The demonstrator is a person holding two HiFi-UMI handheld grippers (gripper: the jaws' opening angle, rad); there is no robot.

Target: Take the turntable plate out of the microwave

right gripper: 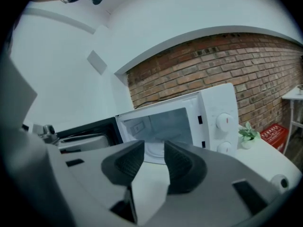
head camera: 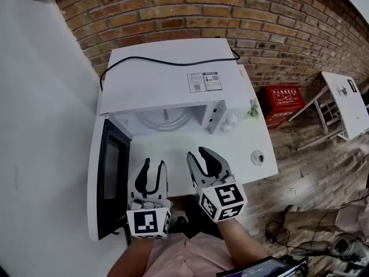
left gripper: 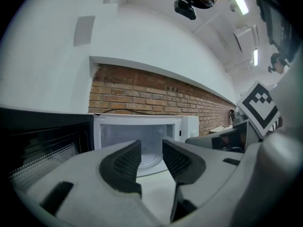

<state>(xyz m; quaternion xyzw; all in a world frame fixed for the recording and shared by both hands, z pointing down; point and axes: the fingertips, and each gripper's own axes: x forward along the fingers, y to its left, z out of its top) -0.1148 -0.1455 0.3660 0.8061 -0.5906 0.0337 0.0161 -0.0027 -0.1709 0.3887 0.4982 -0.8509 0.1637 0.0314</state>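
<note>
A white microwave [head camera: 173,79] stands on a white table [head camera: 242,154] against the brick wall, its door [head camera: 109,175] swung open to the left. The clear turntable plate [head camera: 164,120] lies inside the cavity, also seen as a pale disc on the cavity floor [left gripper: 151,161] [right gripper: 154,151]. My left gripper [head camera: 153,167] and right gripper [head camera: 198,156] hover side by side in front of the opening, short of it. Both are open with nothing between their jaws [left gripper: 151,162] [right gripper: 154,162].
A small potted plant [head camera: 251,109] and a round grommet [head camera: 257,157] sit on the table right of the microwave. A red box [head camera: 282,101] and another white table [head camera: 345,100] stand on the wooden floor at right. The black power cord [head camera: 150,59] crosses the microwave top.
</note>
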